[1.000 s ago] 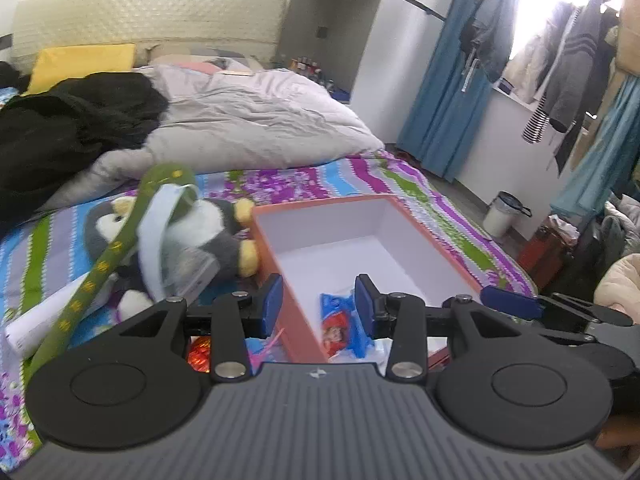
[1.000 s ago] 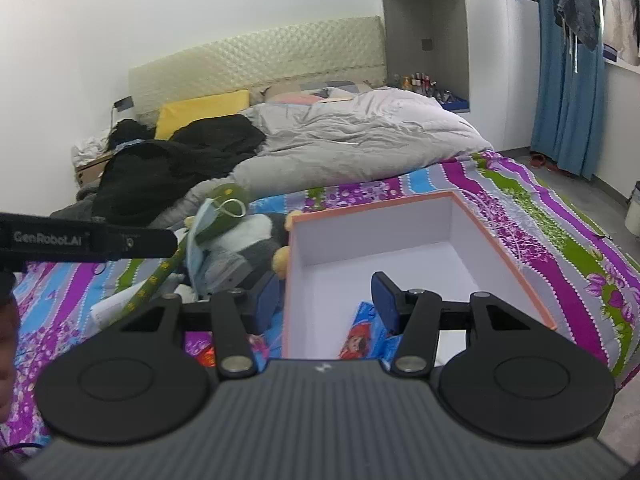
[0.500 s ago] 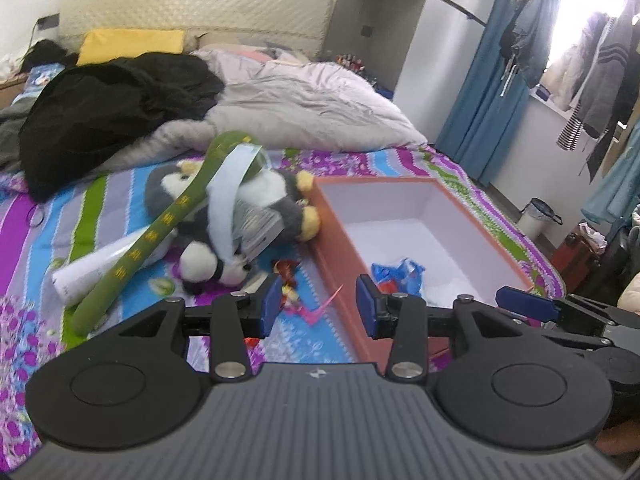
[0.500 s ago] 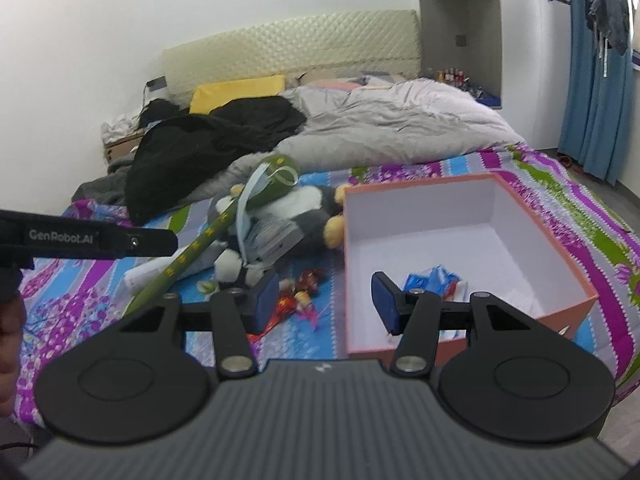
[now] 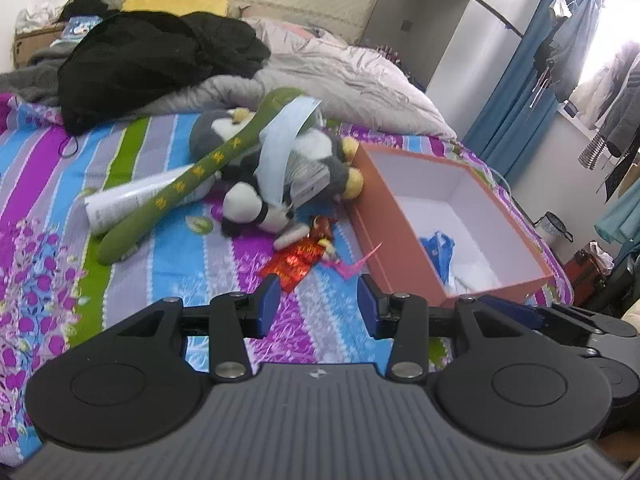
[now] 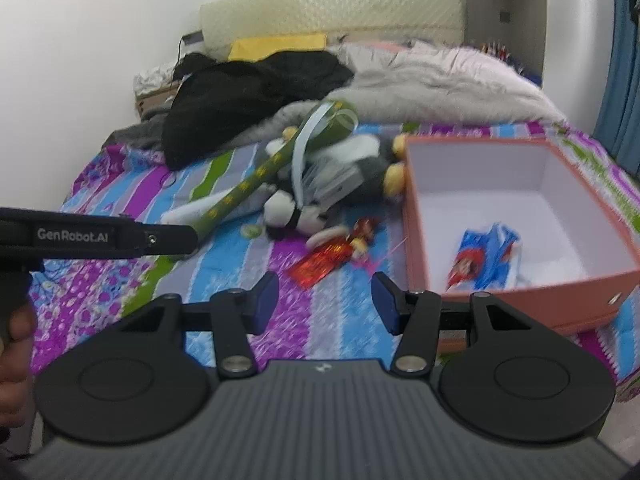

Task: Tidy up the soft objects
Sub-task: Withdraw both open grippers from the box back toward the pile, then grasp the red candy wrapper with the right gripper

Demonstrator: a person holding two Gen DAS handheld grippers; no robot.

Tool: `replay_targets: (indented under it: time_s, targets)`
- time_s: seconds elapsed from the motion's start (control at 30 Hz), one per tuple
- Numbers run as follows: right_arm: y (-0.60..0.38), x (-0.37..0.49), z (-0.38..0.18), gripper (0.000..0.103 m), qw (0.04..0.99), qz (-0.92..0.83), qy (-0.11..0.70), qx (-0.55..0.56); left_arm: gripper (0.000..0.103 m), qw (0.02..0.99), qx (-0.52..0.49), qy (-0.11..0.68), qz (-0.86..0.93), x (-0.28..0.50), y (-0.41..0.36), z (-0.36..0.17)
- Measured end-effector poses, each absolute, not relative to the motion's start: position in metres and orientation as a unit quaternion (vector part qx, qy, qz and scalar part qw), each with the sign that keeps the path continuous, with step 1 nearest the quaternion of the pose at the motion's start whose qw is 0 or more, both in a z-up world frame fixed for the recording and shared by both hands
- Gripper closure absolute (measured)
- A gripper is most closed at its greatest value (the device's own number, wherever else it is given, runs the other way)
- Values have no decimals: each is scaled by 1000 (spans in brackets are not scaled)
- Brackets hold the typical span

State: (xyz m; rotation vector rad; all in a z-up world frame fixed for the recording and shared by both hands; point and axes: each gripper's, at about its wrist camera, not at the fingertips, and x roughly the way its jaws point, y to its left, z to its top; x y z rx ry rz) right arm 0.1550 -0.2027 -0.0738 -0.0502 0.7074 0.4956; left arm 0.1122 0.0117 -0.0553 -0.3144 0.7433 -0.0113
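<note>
Plush penguin [image 5: 288, 172] lay on the bedspread [image 5: 168, 272] just left of the orange box [image 5: 400, 240], green tube [image 5: 188, 184] and face mask [image 5: 280, 148] draped over it, red packet [image 5: 294, 262] nearby. Only a blue packet [image 6: 486, 254] sat in the box, so most sorting looked undone. Left gripper [image 5: 318, 306] and right gripper [image 6: 324, 300] both had jaws apart, nothing between them.

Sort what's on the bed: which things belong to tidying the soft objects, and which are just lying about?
Job:
- orange box
- penguin plush
- green plush stick
- blue packet, already in box

Lying about:
- black clothing
- grey duvet
- yellow pillow
</note>
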Motion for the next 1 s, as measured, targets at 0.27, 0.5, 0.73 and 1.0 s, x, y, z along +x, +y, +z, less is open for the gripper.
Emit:
replay_targets:
  time_s: [0.27,0.5,0.73,1.0]
  targets:
    - [-184,161,-95,49,894,241,377,-36,55,911,-168,377,0,118,26,-78]
    - [-176,187,-112,49,886,237,397,-42,55,904,-179,388,-1,151,36,-97]
    - [-157,223,-140,50,873,248,418,-44,55,888,-199,414,-6,209,49,-129]
    - [-136,283,-178,52,863,243,440,-44,55,864,-228,449,-21,285,70,-179]
